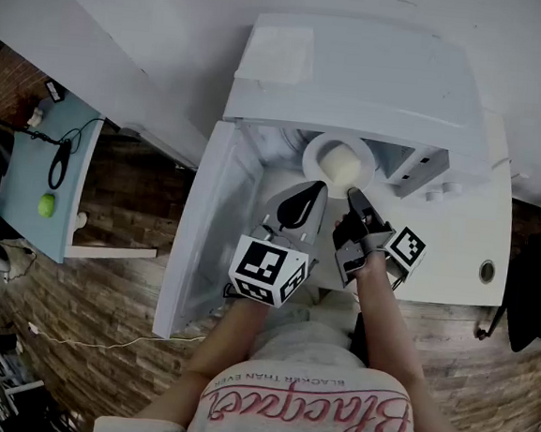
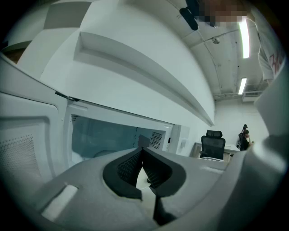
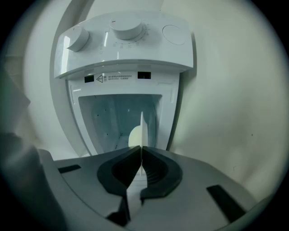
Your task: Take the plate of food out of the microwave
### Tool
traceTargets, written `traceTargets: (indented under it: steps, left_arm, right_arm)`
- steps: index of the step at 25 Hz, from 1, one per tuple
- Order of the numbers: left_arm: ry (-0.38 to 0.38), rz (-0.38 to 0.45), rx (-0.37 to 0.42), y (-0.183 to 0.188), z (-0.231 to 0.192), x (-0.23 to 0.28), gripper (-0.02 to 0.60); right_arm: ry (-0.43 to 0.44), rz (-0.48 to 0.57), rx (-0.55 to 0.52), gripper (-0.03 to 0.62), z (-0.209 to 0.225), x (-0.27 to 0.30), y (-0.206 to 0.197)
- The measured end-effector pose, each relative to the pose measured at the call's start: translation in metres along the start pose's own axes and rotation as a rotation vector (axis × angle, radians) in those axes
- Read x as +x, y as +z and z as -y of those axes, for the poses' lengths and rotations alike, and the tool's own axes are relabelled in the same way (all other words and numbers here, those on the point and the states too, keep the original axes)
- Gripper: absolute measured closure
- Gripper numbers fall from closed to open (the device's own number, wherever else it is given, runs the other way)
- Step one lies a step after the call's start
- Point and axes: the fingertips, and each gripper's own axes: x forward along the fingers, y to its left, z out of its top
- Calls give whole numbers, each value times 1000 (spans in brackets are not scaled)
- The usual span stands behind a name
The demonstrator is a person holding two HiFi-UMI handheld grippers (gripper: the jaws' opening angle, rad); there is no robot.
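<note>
The white microwave [image 1: 358,77] stands with its door [image 1: 199,223] swung open to the left. Inside sits a white plate [image 1: 311,157] carrying a pale lump of food [image 1: 341,162]. My right gripper [image 1: 352,194] is turned on its side and shut on the plate's front rim. In the right gripper view, the plate [image 3: 142,128] runs edge-on between the right gripper's [image 3: 141,148] jaws, with the food [image 3: 133,136] behind them. My left gripper [image 1: 318,188] is at the cavity mouth beside the plate. In its own view the left gripper [image 2: 142,150] is shut, tips together, with nothing between them.
The microwave's knobs [image 3: 128,27] sit on its right-hand panel. A pale sheet [image 1: 277,53] lies on top of the microwave. The white counter [image 1: 456,245] extends right, with a black chair [image 1: 537,290] beyond. A light blue table [image 1: 28,189] with a green ball [image 1: 46,204] stands at left.
</note>
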Motion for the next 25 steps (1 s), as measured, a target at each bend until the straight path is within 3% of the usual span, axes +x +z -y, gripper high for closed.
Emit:
traceTargets:
  steps: [25]
  left_arm:
    - [127,59,-50,3,43,-35,575]
  right_arm:
    - [39,-167,-27,574,-22,-54,-16]
